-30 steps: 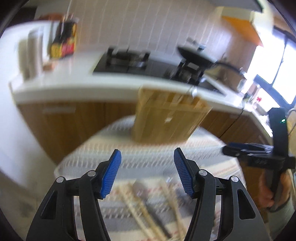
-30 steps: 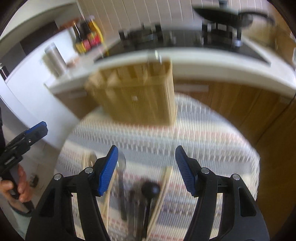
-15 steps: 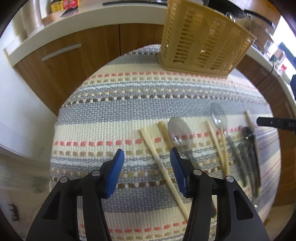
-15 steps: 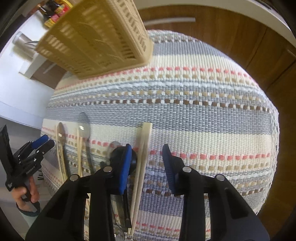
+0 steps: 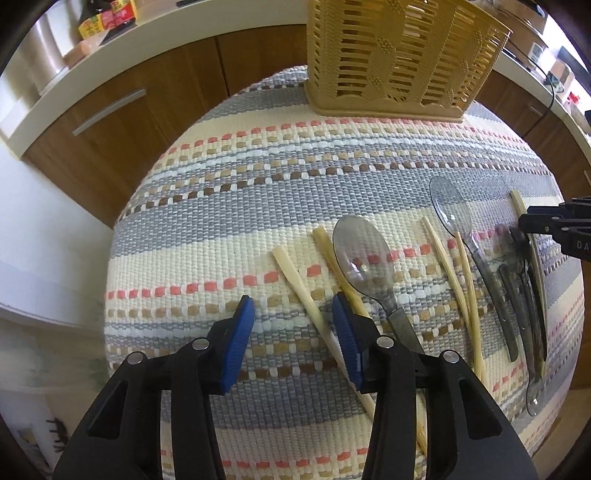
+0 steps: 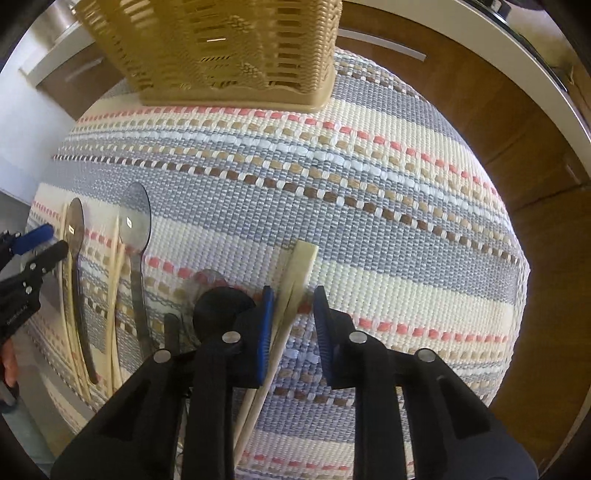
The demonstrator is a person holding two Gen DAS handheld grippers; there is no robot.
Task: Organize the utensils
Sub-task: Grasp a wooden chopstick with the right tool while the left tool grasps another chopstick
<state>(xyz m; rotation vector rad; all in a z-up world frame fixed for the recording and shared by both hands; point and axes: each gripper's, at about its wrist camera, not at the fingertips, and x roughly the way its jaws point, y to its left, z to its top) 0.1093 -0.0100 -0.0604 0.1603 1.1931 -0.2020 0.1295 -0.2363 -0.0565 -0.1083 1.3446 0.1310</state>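
Several utensils lie in a row on a striped woven mat (image 5: 229,192): pale chopsticks (image 5: 295,280), clear plastic spoons (image 5: 364,258) and dark spoons (image 5: 517,280). A tan slotted basket (image 5: 399,55) stands at the mat's far edge. My left gripper (image 5: 293,325) is open, low over the mat, with the leftmost chopstick between its fingers. My right gripper (image 6: 293,314) is open around a pair of chopsticks (image 6: 299,273), a black spoon (image 6: 221,306) just to its left. The basket (image 6: 229,48) is far ahead.
Wooden cabinets (image 5: 147,99) under a white counter (image 5: 155,29) run behind the table. Sauce bottles (image 5: 107,18) stand on the counter at the left. The mat's right half (image 6: 388,206) carries only the weave.
Both grippers tilted down from facing the kitchen and dropped close to the mat. Their jaws narrowed, each now straddling chopsticks.
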